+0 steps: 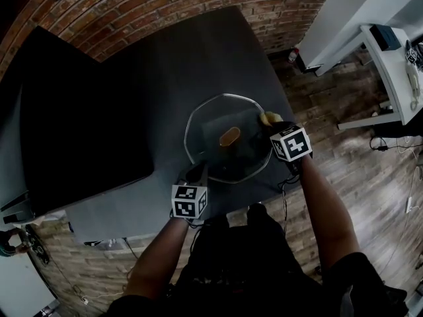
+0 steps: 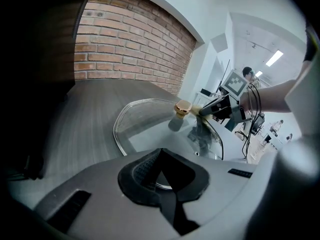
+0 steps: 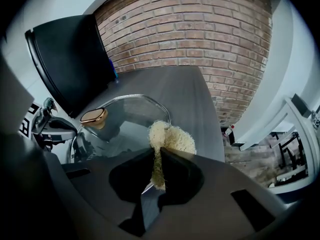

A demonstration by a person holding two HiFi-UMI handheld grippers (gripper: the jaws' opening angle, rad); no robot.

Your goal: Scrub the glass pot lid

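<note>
While rim-pinched by left gripper (image 2: 160, 159) jaws, glass pot lid (image 1: 213, 121) beneath scrubber (image 3: 173, 137) clenched in right gripper (image 3: 159, 153) jaws.

Dark grey tabletop (image 1: 198, 51), matte, long grain lines. On it, toward the near right corner: glass pot lid (image 1: 211, 121), clear, metal-rimmed, gold knob (image 1: 230, 136) facing up. Large black panel (image 1: 79, 131) takes up the table's left side, apart from the lid. Cannot tell whether it lies flat or leans.

Bare desk (image 1: 198, 51) left open beyond glass lid (image 1: 211, 117); left side blocked by black panel (image 1: 79, 124); brick wall (image 1: 132, 5) behind.
</note>
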